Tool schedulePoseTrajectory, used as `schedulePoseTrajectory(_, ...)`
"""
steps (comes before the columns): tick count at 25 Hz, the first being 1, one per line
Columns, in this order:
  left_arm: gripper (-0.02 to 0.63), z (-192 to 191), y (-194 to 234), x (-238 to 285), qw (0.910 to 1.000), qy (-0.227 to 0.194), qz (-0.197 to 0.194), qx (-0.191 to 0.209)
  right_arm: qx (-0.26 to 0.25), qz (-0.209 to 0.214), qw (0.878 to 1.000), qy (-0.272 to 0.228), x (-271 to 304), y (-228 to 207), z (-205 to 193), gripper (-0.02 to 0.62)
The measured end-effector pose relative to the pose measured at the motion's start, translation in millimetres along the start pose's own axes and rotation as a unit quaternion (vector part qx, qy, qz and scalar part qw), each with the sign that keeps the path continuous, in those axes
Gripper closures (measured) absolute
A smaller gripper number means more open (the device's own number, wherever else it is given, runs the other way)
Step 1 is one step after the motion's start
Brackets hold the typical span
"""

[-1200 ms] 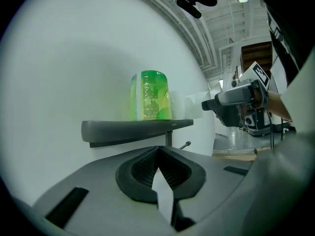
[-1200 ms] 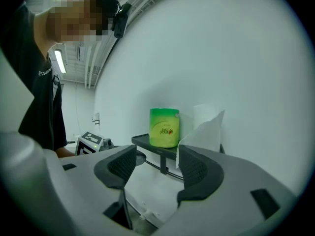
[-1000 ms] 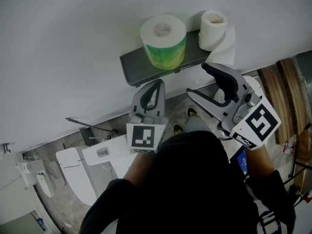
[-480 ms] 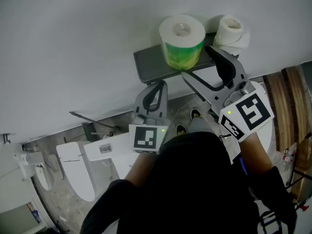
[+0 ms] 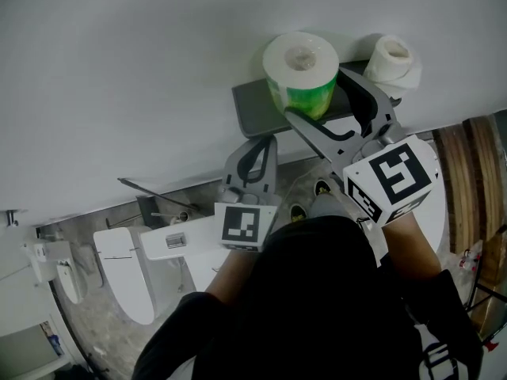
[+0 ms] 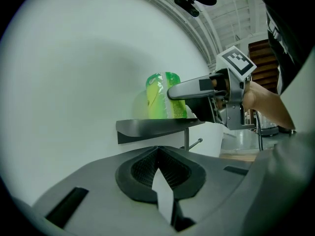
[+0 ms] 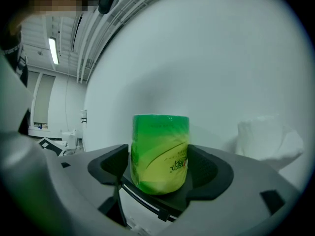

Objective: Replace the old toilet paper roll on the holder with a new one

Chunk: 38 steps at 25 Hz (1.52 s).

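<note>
Right tongs [image 7: 158, 167] are opening around the green-wrapped new roll [image 5: 301, 70], which stands ungripped on the wall shelf [image 5: 252, 115]. The old roll [image 5: 394, 60] sits beside it. Left tongs [image 5: 252, 158] are closed on a white paper scrap [image 6: 165, 200]. The swap looks barely begun.

My right gripper [image 5: 315, 93] reaches forward, nearly level, with its marker cube turned up toward my head. Its jaws are opening, one on each side of the green-wrapped roll [image 7: 160, 151], which stands between them; the pads look clear of the wrapper. My left gripper [image 5: 260, 141] sits lower and to the left, pointing the same way, jaws closed tip to tip. My left forearm [image 5: 226, 275] and right forearm [image 5: 416, 248] are bare, the right angled out wider.
</note>
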State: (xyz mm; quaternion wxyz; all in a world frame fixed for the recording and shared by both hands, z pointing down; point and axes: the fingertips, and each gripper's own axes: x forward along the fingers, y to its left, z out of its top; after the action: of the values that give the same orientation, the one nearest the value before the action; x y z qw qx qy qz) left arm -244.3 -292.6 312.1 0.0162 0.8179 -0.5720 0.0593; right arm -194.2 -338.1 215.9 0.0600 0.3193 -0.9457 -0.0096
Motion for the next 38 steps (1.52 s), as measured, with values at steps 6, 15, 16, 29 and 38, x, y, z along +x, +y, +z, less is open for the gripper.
schedulePoseTrajectory(6, 0.592, -1.1, 11.9, -4.3, 0.9999, 0.000, 0.009, -0.004, -0.030, -0.010, 0.999, 0.032, 12.5, 5.9, -3.3, 0.236)
schedulePoseTrajectory(15, 0.592, -5.1, 12.3, -6.4, 1.0000, 0.003, 0.005, -0.007, -0.056, -0.016, 0.998, 0.004, 7.6, 8.9, 3.0, 0.236)
schedulePoseTrajectory(16, 0.592, -5.2, 11.1, -6.7, 1.0000, 0.004, 0.004, -0.006, -0.057, -0.015, 0.998, -0.003, 5.2, 11.0, 6.9, 0.236)
schedulePoseTrajectory(29, 0.592, -7.8, 0.9, -7.6, 1.0000, 0.001, -0.008, 0.001, -0.077, -0.019, 0.993, -0.091, -41.5, 23.6, 70.2, 0.238)
schedulePoseTrajectory(38, 0.592, -1.5, -36.3, -3.1, 0.9990, 0.002, -0.040, 0.020, -0.146, -0.097, 0.977, -0.120, -116.9, -29.4, 117.2, 0.238)
